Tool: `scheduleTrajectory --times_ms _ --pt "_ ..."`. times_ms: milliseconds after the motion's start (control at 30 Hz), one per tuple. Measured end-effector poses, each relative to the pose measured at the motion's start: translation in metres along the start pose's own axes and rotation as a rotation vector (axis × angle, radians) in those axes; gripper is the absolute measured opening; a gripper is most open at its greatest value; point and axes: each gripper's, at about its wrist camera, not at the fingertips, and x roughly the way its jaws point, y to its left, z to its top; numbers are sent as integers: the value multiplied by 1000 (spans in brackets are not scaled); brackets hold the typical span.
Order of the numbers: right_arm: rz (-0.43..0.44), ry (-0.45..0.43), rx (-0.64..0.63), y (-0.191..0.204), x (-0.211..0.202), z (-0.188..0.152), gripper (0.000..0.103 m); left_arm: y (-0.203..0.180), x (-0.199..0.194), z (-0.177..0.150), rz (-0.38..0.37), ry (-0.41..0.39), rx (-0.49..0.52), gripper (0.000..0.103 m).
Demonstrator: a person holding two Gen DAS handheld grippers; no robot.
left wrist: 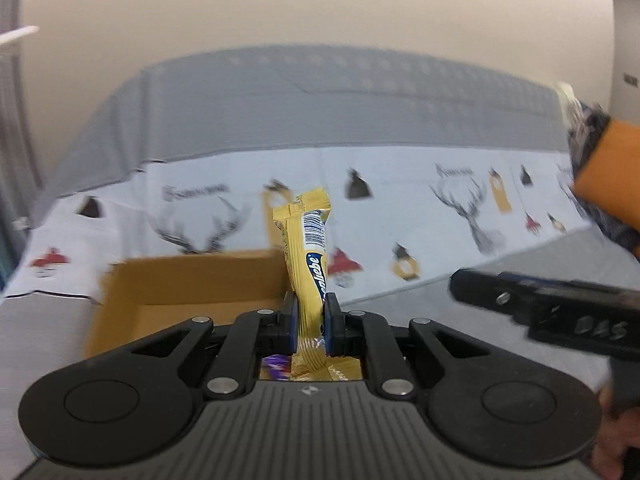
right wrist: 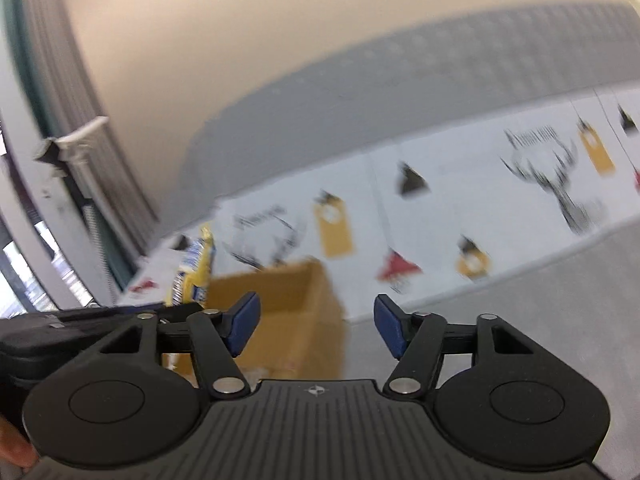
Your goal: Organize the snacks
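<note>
My left gripper (left wrist: 310,304) is shut on a yellow snack bar (left wrist: 308,248), which stands upright between the blue pads, above an open cardboard box (left wrist: 192,280). Under the gripper, purple and gold wrappers (left wrist: 280,368) show inside the box. In the right wrist view the same bar (right wrist: 196,268) appears at the left, over the box (right wrist: 288,320). My right gripper (right wrist: 316,320) is open, with nothing between its blue pads (right wrist: 244,320). Its black body (left wrist: 540,312) is seen to the right of the box in the left wrist view.
The box rests on a grey table top (left wrist: 40,340) next to a white cloth printed with antlers and tags (left wrist: 440,208). A grey patterned cover (left wrist: 320,100) lies behind. A blurred orange object (left wrist: 612,168) is at the right edge. A window frame (right wrist: 60,200) stands at the left.
</note>
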Motion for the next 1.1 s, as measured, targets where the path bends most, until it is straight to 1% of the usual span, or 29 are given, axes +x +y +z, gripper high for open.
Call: scheduleTrajectory --times_ms 67,100,167,200,300,333,367,400,433,467,500,533,567,600,633,667,700,733,767,800,833,867,900,933,1033,1100 --pt "14 -12 -31 23 -2 6 67 18 -5 -2 19 -1 -29 13" --pt "19 -12 -43 33 -1 8 67 29 -4 -5 22 11 -53 13" --pt "23 1 -61 47 4 8 67 52 5 -13 -5 56 -133 13" --pt "22 14 -67 53 7 5 67 62 13 -18 -6 78 -169 13" --pt "5 60 -88 68 24 -6 68 82 43 -38 43 140 -179 14" --pt "-2 79 -97 73 30 -11 68 86 54 -47 66 169 -169 21" --pt "-12 102 -109 77 38 -18 68 92 63 -55 90 206 -172 30" --pt "-26 131 -118 79 46 -25 68 99 71 -63 114 260 -196 47" --pt "-38 156 -123 83 52 -32 68 107 71 -67 113 292 -241 49" --pt "-49 186 -124 85 57 -40 68 114 64 -69 92 287 -279 49" --pt "-58 211 -123 86 60 -47 68 117 49 -67 58 257 -299 55" --pt "-73 233 -121 89 61 -53 68 116 31 -61 32 220 -295 72" --pt "-81 253 -121 93 60 -58 71 113 13 -54 26 188 -283 84" --pt "-79 289 -125 98 58 -62 78 108 -6 -47 31 164 -271 102" --pt "-84 307 -123 101 55 -64 80 102 -27 -40 31 134 -251 103" --pt "-93 309 -116 107 48 -64 87 95 -48 -34 29 107 -226 103" --pt "-94 307 -112 114 40 -63 91 88 -67 -28 33 85 -201 103" --pt "-88 306 -110 120 32 -61 93 81 -84 -24 43 69 -179 103" --pt "-79 299 -105 126 21 -57 96 71 -97 -19 57 64 -159 103" --pt "-75 288 -97 131 10 -53 100 62 -111 -15 96 84 -136 103" --pt "-75 273 -82 136 -3 -48 102 52 -119 -11 134 121 -117 103" --pt "-69 261 -64 140 -17 -43 102 45 -130 -10 166 131 -118 103" --pt "-80 266 -77 146 -27 -39 102 39 -139 -8 197 136 -119 103" --pt "-101 268 -101 153 -36 -37 102 34 -150 -7 209 134 -123 103" --pt "-154 248 -147 170 -65 -31 102 28 -176 -7 197 131 -158 103" --pt "-181 231 -168 180 -81 -29 102 23 -188 -4 210 126 -151 103"
